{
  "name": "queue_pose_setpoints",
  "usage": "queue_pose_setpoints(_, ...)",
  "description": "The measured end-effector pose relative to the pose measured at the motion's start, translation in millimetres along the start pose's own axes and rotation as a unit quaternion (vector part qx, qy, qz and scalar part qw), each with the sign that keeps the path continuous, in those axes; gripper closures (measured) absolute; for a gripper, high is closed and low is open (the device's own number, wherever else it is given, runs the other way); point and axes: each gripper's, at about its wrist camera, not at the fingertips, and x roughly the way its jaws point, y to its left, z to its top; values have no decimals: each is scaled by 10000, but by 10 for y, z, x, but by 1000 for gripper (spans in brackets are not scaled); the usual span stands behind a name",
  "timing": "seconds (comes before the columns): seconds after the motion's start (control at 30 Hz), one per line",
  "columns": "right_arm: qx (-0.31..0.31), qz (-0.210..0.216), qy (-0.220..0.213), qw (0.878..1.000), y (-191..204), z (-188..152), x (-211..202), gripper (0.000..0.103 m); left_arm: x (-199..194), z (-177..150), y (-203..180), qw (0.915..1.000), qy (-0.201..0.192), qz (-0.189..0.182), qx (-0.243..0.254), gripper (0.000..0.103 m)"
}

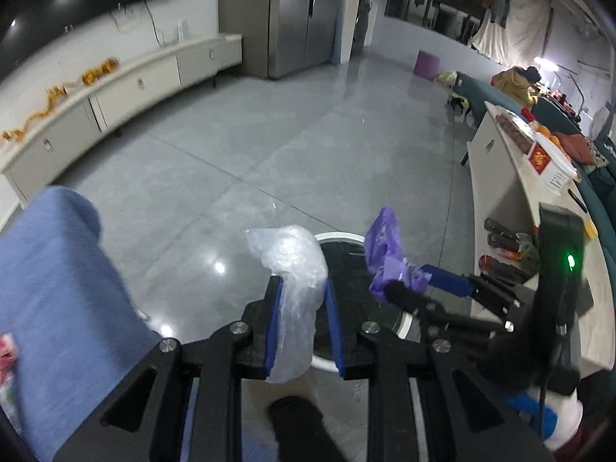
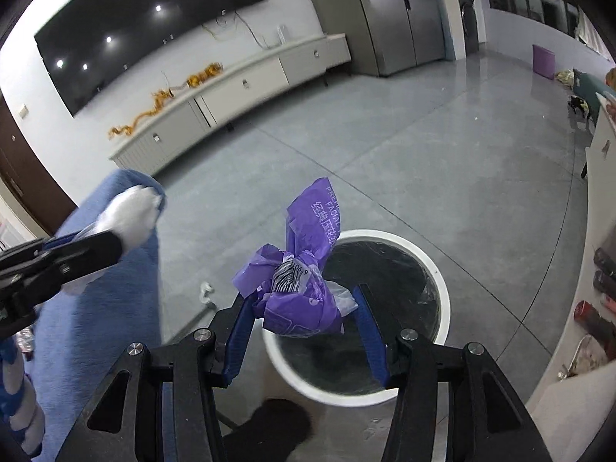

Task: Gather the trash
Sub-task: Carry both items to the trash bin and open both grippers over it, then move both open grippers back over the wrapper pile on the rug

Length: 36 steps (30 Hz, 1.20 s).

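Right wrist, one purple wrapper [image 2: 304, 288], one bin [image 2: 442, 288], two tools

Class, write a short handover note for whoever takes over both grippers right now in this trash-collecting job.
Left gripper: holding a crumpled clear plastic wrapper, over the near rim of the white bin.
Right gripper: jaws look wide, with a crumpled purple tissue wrapper between them, above the bin's opening; whether it still grips is unclear.
Done: both pieces picked up and brought to the bin.
Left: let both fall into the bin. A small white scrap lies on the floor beside the blue blanket; probably collect that next.
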Motion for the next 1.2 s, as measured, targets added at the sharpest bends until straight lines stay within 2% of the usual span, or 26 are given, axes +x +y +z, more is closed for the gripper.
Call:
queue_pose_setpoints(0.2,-65,-208,321,9992,-96,55,356,51,617,179,42,9967,521,-455,-418,81)
queue_pose_setpoints(0.23,-75,-247,380,9989,-126,68,415,48,673,190,50,9956,576,-552,-491,80)
queue_pose_setpoints(0.27,-99,-338,426,9985,-152,82,462,46,728,204,73,9941,639,-663,-567,71)
queue_pose_setpoints(0.3,-115,-386,449,9982,-168,117,491,44,767,214,97,9928,671,-751,-642,54)
queue_pose_setpoints(0.37,-160,-464,485,9976,-167,120,515,41,832,245,103,9916,645,-825,-760,36)
queue_pose_setpoints(0.47,-275,-604,517,9965,-165,164,488,41,854,256,126,9903,624,-900,-857,35)
queue_pose_setpoints(0.57,-359,-733,503,9954,-161,218,407,41,766,221,126,9921,486,-771,-862,35)
queue_pose_setpoints(0.73,-360,-724,311,9962,-48,367,130,41,479,168,176,9941,204,-491,-950,35)
queue_pose_setpoints(0.87,-423,-638,65,9970,205,442,-187,41,57,121,295,9940,-126,-281,-1048,35)
queue_pose_setpoints(1.07,-602,-356,-396,9968,796,484,-768,41,-692,0,554,9893,-727,-59,-1266,35)
queue_pose_setpoints(1.2,-817,-181,-606,9947,1276,511,-1018,40,-1258,-208,823,9830,-1169,137,-1407,35)
